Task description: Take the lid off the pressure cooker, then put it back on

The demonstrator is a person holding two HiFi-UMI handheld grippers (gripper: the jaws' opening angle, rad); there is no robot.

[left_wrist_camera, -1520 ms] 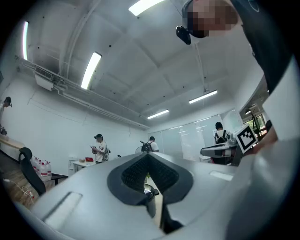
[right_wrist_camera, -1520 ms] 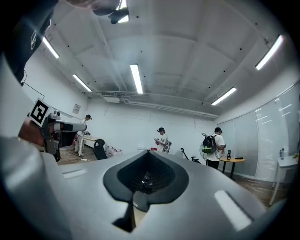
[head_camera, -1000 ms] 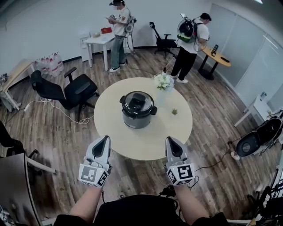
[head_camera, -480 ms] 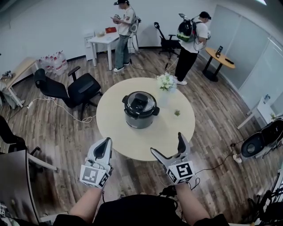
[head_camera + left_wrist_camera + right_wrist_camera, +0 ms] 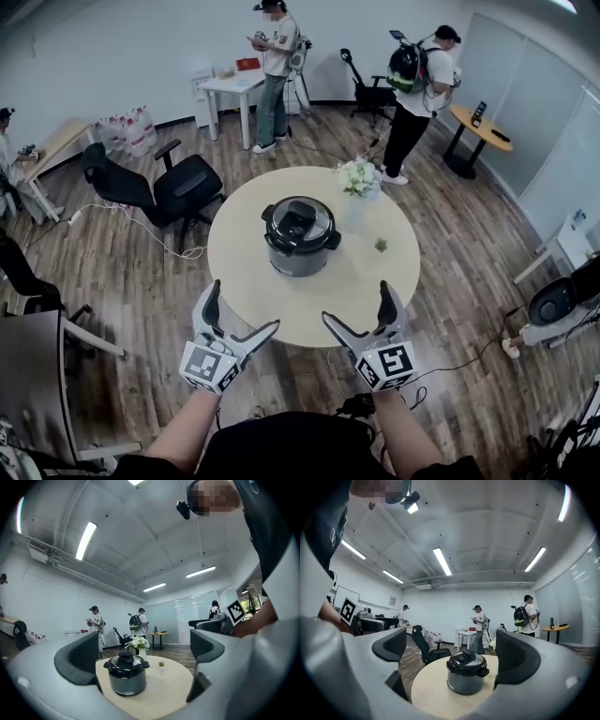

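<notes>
Overhead, the head view shows the pressure cooker (image 5: 301, 246) upright near the middle of the round desk (image 5: 281, 311), with its lid (image 5: 300, 220) seated on top. A vase of white flowers (image 5: 356, 178) and a tiny green plant (image 5: 381, 245) stand on the desk beyond it and to its right. The left gripper (image 5: 244, 306) and the right gripper (image 5: 356, 302) hang over the near edge of the desk, well apart from the cooker. The jaws of both have just been opening, and they stand released and spread wide with nothing between them. A black office chair (image 5: 178, 187) sits to the left of the desk.

Next, the left gripper view has its parted jaws framing the cooker, which stands clear of them with its lid on.

Lastly, the right gripper view shows the same: jaws wide and empty, with the lidded cooker farther off between them.
</notes>
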